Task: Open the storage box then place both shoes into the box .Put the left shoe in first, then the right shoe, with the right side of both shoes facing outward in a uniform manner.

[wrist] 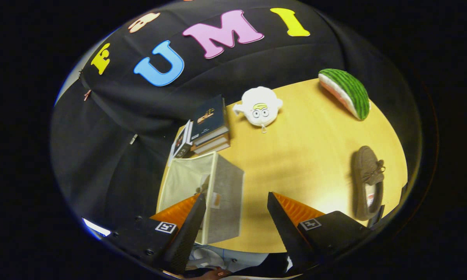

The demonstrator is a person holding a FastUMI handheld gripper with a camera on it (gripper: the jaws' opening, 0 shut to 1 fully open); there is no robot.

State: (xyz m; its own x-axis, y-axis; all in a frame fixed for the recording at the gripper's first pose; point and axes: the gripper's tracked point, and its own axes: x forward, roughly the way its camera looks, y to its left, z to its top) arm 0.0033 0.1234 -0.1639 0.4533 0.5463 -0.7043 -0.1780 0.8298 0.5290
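The grey fabric storage box stands open at the wooden table's left edge, its cream lining showing. A dark brownish shape sits inside by the near wall; I cannot tell what it is. A brown moccasin shoe with a lace bow lies on the table well off to the right of the fingers, its opening towards me. My gripper hangs open above the box's outer wall, one finger over the box's inside and the other over bare table. Nothing is between the fingers.
Beyond the box a stack of books stands at the table's far edge. A white plush toy lies next to it, and a watermelon-slice cushion lies at the far right. A hand shows under the gripper.
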